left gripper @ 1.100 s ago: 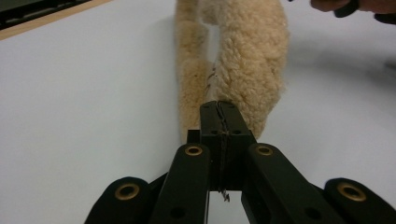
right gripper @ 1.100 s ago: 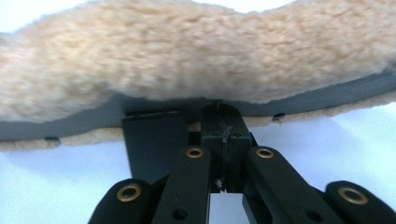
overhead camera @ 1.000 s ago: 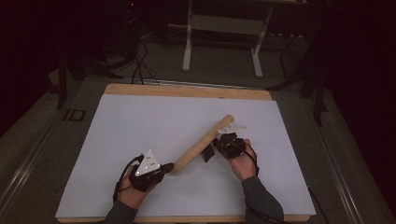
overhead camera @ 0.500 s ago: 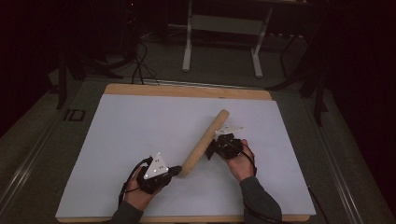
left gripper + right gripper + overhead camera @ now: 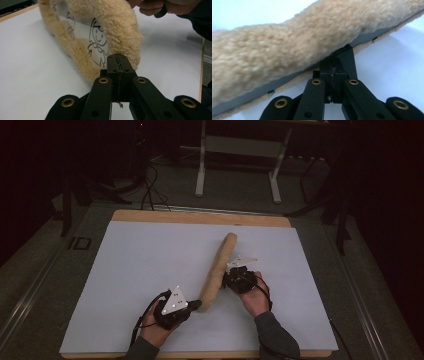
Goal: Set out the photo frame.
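A long tan fleece roll [image 5: 218,267] lies nearly lengthwise on the white table top [image 5: 125,270]. My left gripper [image 5: 196,305] is shut on its near end. In the left gripper view the jaws of the left gripper [image 5: 117,60] pinch the pale lining [image 5: 82,30], which carries a cartoon drawing, inside the fleece [image 5: 120,30]. My right gripper [image 5: 227,279] is shut on the roll's right side, about halfway along. In the right gripper view the right gripper [image 5: 334,65] bites the grey lining edge [image 5: 367,37] under the fleece [image 5: 312,42].
The white sheet rests on a wooden board [image 5: 200,216] whose edge shows at the back. Beyond it are a metal table frame [image 5: 237,150] and cables [image 5: 147,190] on the dark floor. The person's right hand [image 5: 155,7] appears at the top of the left gripper view.
The roll has swung from a diagonal to nearly lengthwise: its far end went left and back, and its near end went right with my left gripper. The right gripper kept its hold.
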{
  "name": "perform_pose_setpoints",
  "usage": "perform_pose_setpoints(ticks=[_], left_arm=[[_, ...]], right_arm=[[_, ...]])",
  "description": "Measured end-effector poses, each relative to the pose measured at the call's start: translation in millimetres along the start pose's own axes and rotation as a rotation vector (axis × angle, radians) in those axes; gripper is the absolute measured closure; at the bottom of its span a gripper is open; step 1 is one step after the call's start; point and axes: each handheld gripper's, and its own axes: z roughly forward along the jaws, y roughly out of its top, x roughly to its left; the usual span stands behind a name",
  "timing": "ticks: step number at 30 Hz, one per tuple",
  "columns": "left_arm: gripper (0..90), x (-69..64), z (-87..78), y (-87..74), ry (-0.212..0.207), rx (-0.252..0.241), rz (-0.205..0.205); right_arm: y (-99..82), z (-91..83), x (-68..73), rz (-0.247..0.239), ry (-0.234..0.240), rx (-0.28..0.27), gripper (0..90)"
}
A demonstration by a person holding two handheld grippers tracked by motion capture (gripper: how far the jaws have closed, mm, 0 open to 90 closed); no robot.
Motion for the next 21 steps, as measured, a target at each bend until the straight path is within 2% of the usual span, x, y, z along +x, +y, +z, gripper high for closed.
perform_pose_setpoints(ticks=[7,10,15,18,21], left_arm=[[90.0,-5.6,5.6,1.7,-0.011,-0.002,0.013],[90.0,-9.1,8.9,2.1,-0.019,-0.001,0.020],[90.0,-15.7,14.7,2.7,-0.033,0.001,0.036],[90.0,-19.7,18.8,3.0,-0.048,0.006,0.049],[90.0,-27.8,27.6,3.6,-0.059,0.031,0.083]], right_arm=[[-2.3,4.7,6.5,-0.016,0.033,0.007,90.0],[-4.0,7.3,8.1,0.001,0.064,0.009,90.0],[-5.3,7.6,7.9,0.021,0.088,0.004,90.0],[-5.6,7.5,8.9,0.014,0.098,0.007,90.0],[-5.5,6.9,10.3,0.017,0.119,0.002,90.0]])
